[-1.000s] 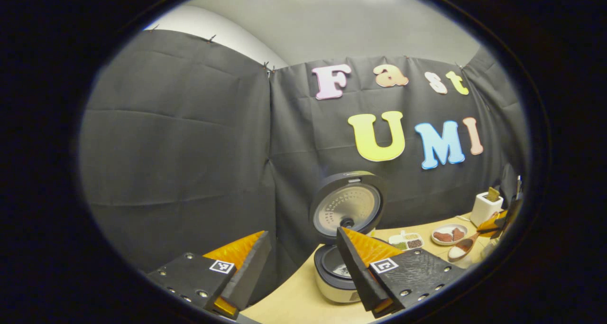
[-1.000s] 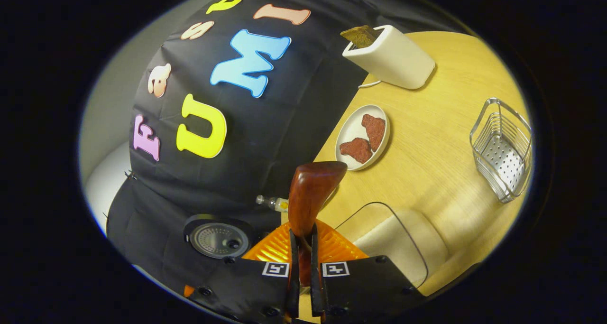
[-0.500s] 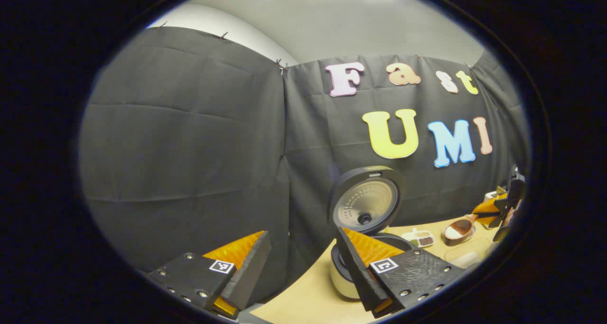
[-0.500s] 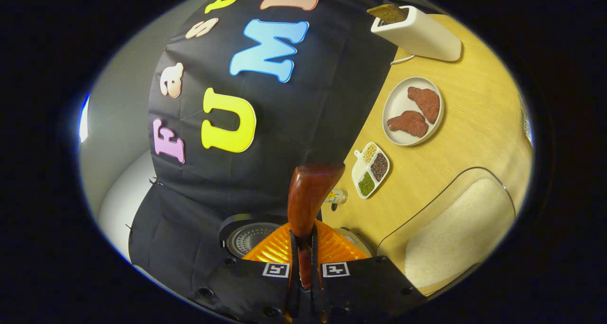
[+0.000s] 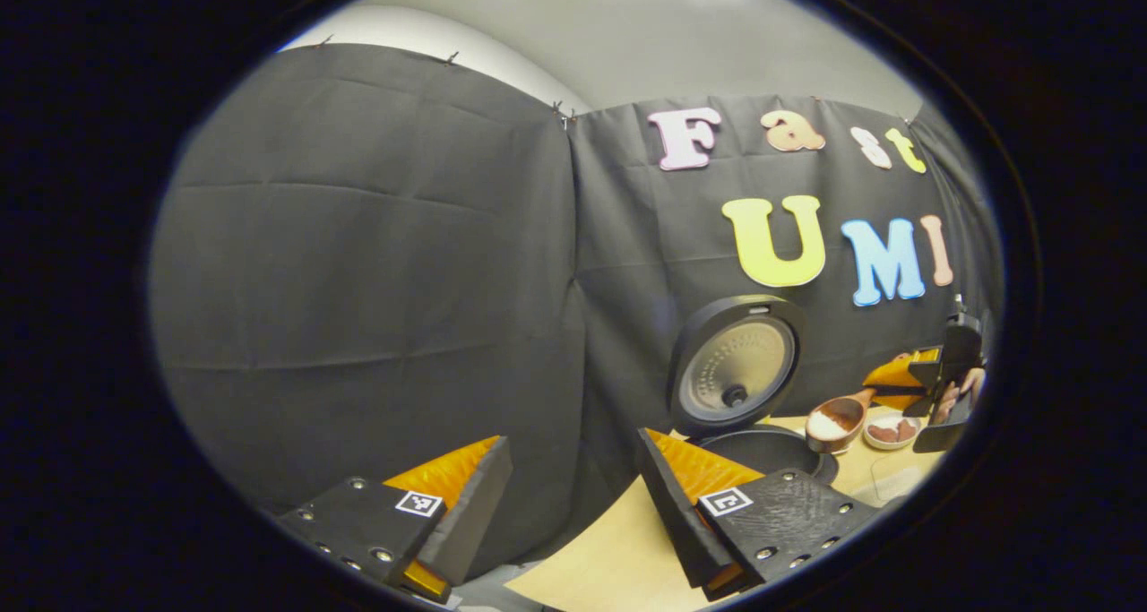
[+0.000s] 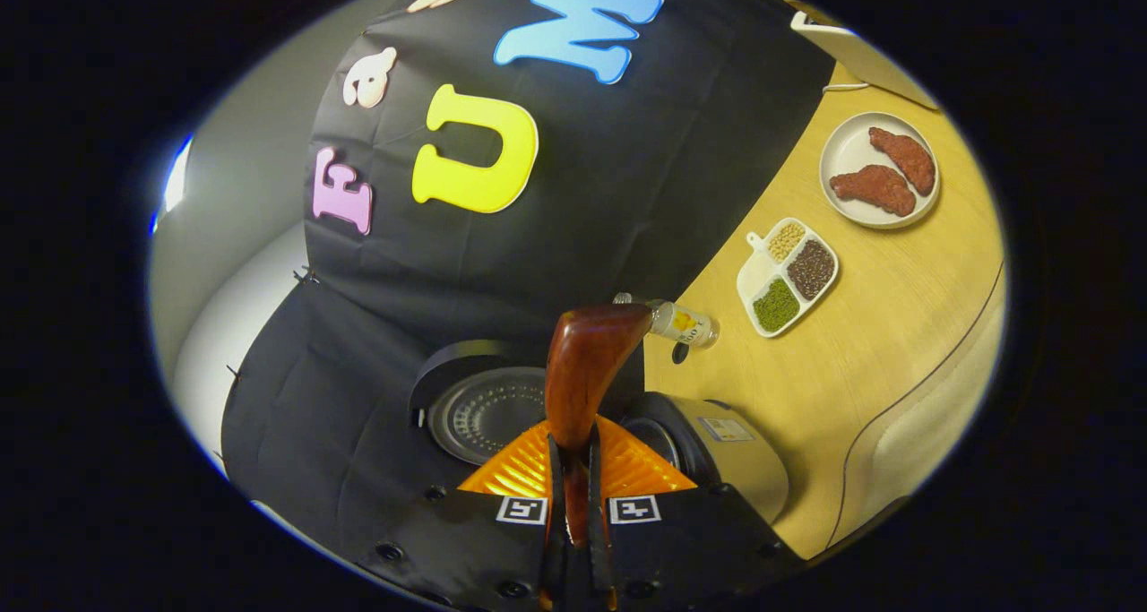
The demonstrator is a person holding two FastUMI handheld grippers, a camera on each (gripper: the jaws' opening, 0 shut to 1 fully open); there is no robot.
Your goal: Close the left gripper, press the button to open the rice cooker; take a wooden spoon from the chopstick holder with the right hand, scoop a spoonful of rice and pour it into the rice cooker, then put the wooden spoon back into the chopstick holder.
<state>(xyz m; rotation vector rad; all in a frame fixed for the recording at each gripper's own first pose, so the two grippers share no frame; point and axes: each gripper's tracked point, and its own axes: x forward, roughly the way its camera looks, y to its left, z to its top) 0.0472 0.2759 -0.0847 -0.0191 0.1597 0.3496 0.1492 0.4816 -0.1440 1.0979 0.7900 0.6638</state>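
The right hand-held gripper (image 6: pixel 573 522) is closed on the handle of the wooden spoon (image 6: pixel 587 361); both fingers are seen pressed against it. The spoon's long axis runs straight forward out of the jaws, bowl end farthest from the hand.

In the left gripper view the spoon (image 5: pixel 833 422) is seen carried level with white rice in its bowl, just right of the rice cooker (image 5: pixel 766 451), near the pot rim. The cooker's lid (image 5: pixel 735 366) is raised and stands upright behind the pot.

In the right gripper view the cooker (image 6: pixel 717 460) lies directly below and ahead of the fingers, slightly to the right of the spoon's line; the lid (image 6: pixel 488 410) is seen to the left of it. Whether the spoon bowl is already over the pot opening cannot be told.

The left hand-held gripper (image 5: pixel 573 513) is held open and empty, jaws well apart, low and to the left of the cooker, clear of it.

Judgement: the right gripper is the working one. The pour is judged to call for a short carry toward the pot centre, then a roll about the handle axis. Spillage onto the tabletop (image 6: pixel 860 316) is the risk if tipped early.
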